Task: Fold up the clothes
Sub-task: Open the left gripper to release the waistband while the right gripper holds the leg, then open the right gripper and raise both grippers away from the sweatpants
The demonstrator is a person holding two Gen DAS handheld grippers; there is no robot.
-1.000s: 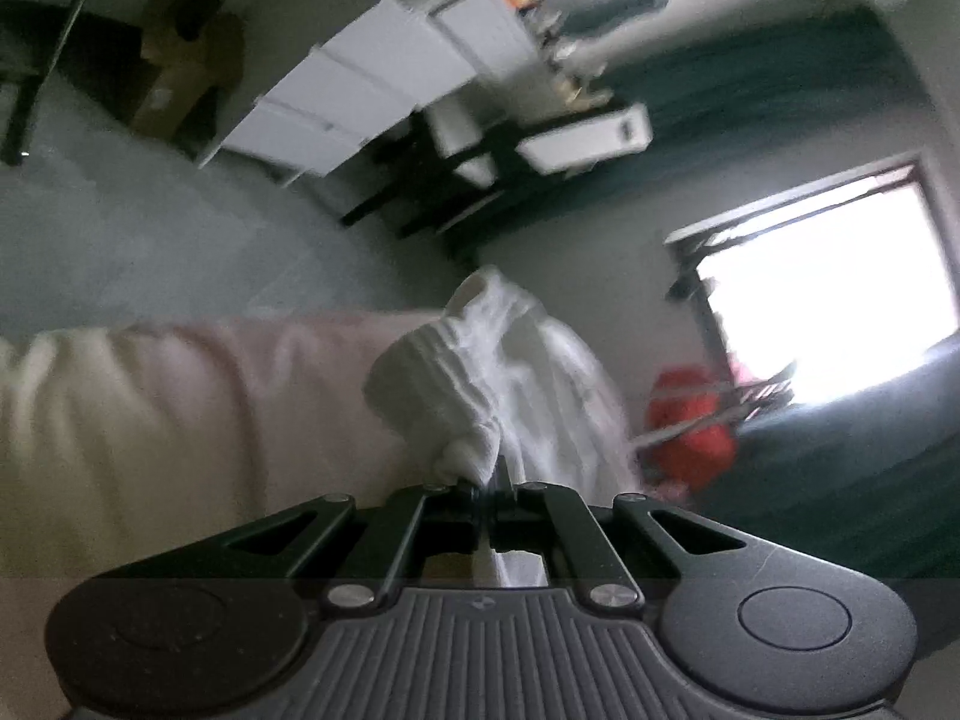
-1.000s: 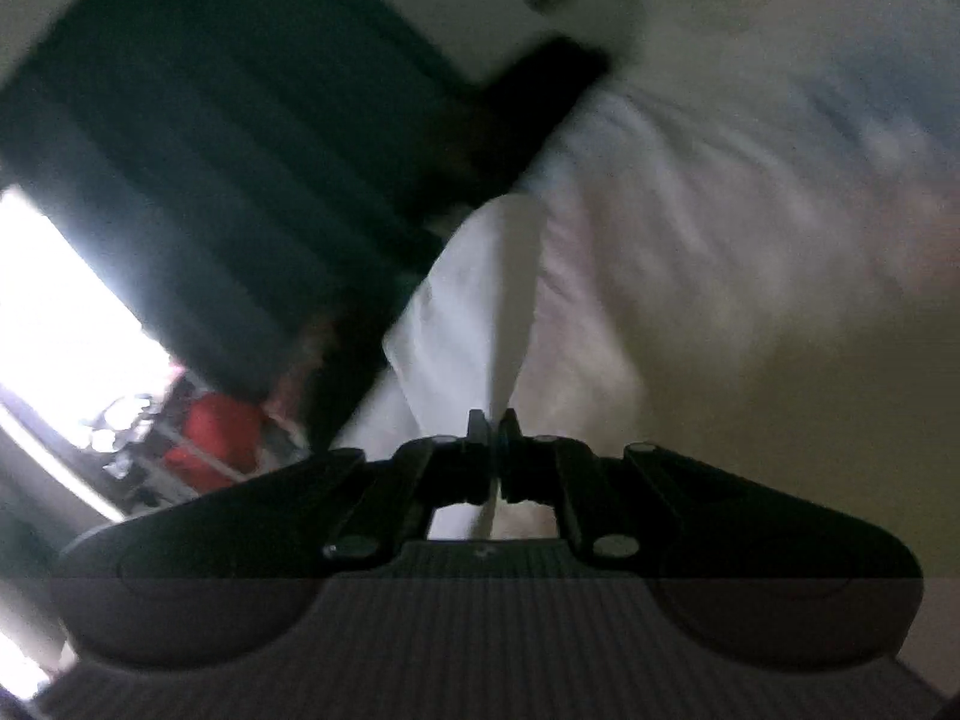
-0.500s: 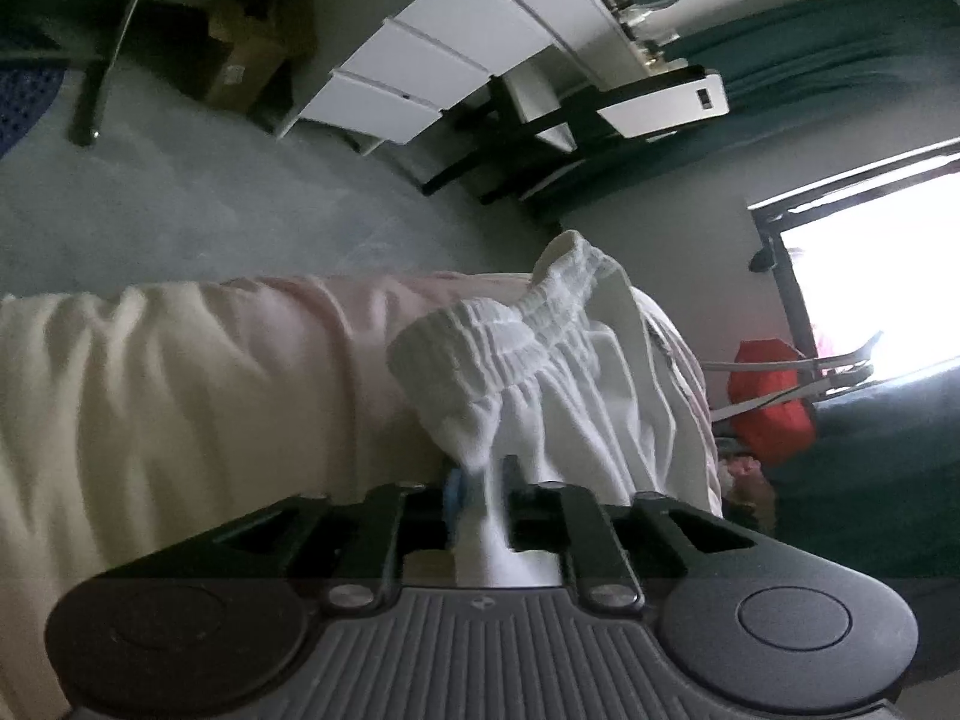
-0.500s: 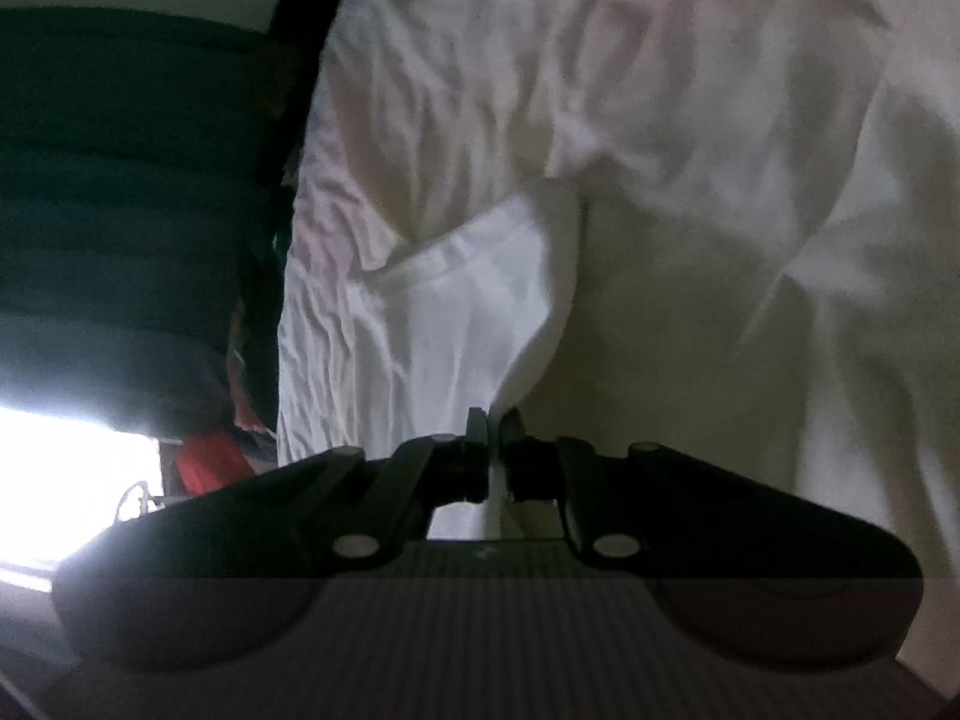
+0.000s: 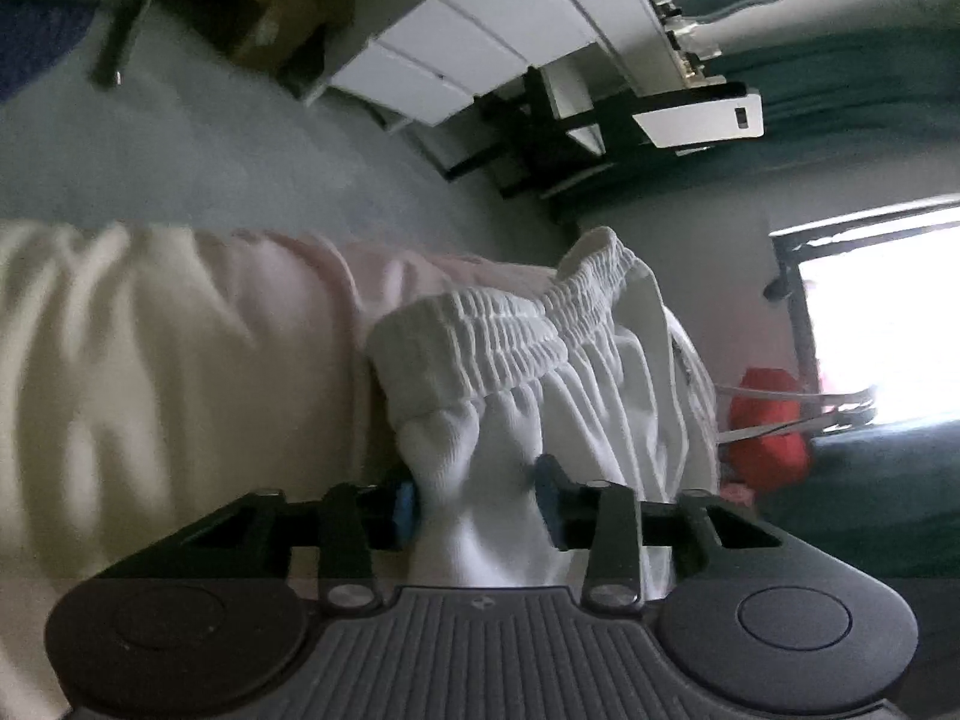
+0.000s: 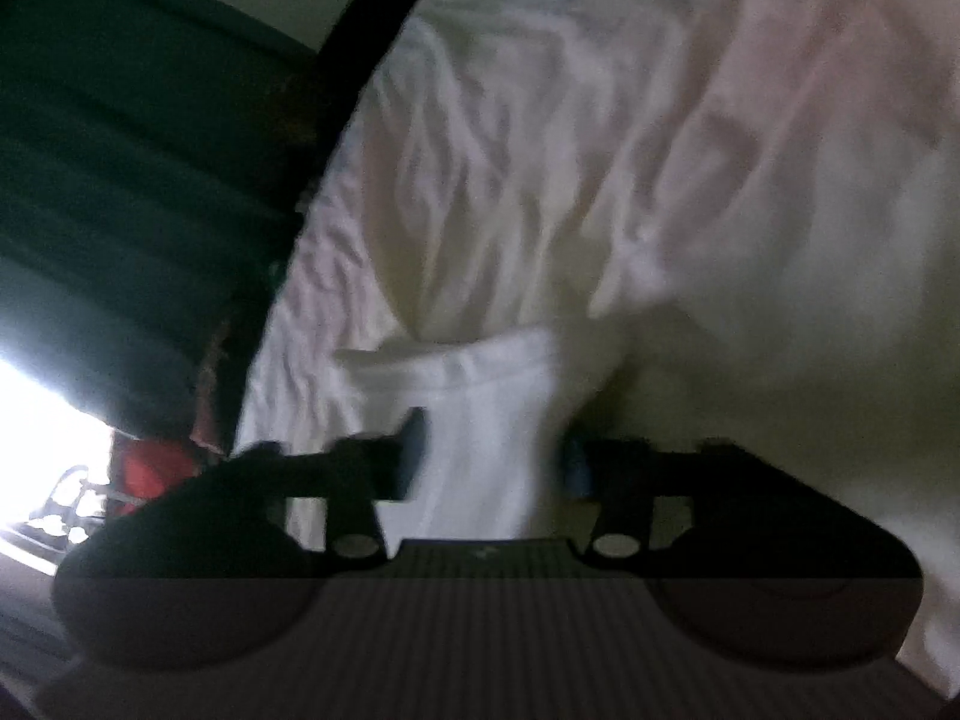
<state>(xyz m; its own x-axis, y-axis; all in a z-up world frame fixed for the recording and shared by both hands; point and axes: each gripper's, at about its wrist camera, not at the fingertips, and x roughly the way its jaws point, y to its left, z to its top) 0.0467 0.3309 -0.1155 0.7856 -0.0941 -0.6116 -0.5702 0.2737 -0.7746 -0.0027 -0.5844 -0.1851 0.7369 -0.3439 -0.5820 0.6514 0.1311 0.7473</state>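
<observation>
I was letting go: left gripper [image 5: 477, 507] and right gripper [image 6: 495, 450] jaws were opening, cloth between but unpinched. A second ago both clamped. White shorts [image 5: 540, 372] lay on bed [image 5: 150, 360]; fold placed, probably.

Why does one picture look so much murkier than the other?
Right wrist view: dim and motion-smeared, the tool almost a silhouette, window glare at the left edge. Left wrist view: brighter, the white garment's waistband crisp, its window blown out, the room bent by the fisheye.
</observation>
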